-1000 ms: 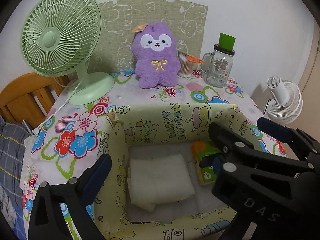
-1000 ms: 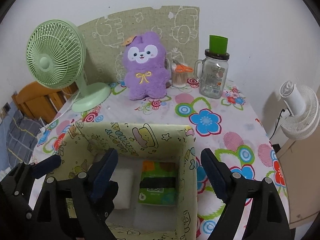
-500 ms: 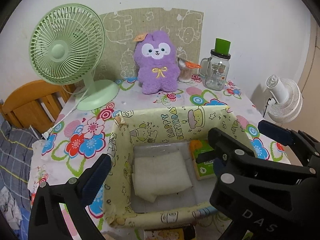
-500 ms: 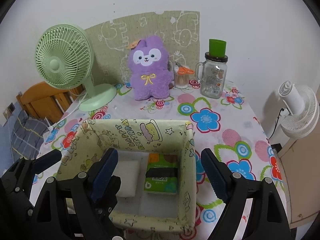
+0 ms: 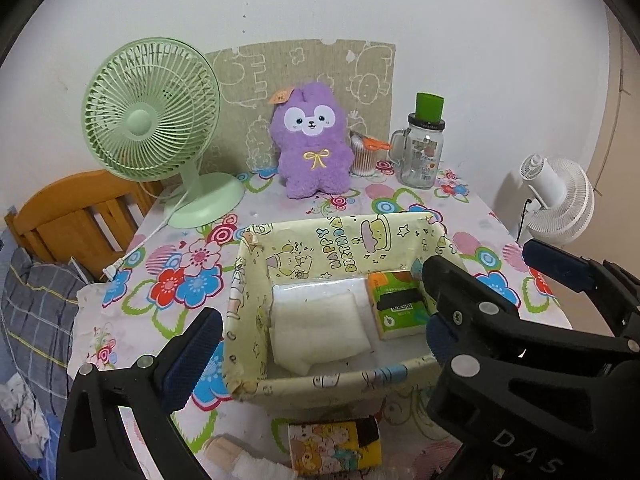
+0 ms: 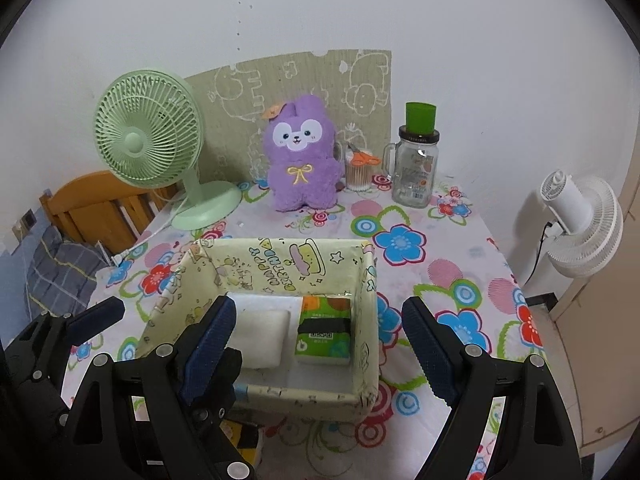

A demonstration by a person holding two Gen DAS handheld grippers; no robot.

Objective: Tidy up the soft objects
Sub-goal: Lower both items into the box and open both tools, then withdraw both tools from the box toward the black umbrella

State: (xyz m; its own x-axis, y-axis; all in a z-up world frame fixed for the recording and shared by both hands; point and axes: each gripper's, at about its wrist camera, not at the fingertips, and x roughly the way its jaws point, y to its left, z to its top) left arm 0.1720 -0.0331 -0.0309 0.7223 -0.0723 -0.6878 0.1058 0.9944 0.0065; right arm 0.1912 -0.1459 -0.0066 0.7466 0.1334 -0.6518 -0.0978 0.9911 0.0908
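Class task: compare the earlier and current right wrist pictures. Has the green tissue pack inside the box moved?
No. The green tissue pack still lies against the box's right wall, beside the white pad; only the camera drew back.

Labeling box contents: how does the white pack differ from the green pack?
The white pack is plain, wide and pillowy; the green pack is printed, with a black band, and narrower. White lies left, green against the right wall. Both lie flat inside the box.

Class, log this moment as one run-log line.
left tongs: open | right tongs: open | yellow cartoon-print box: holds white folded cloth, green tissue pack
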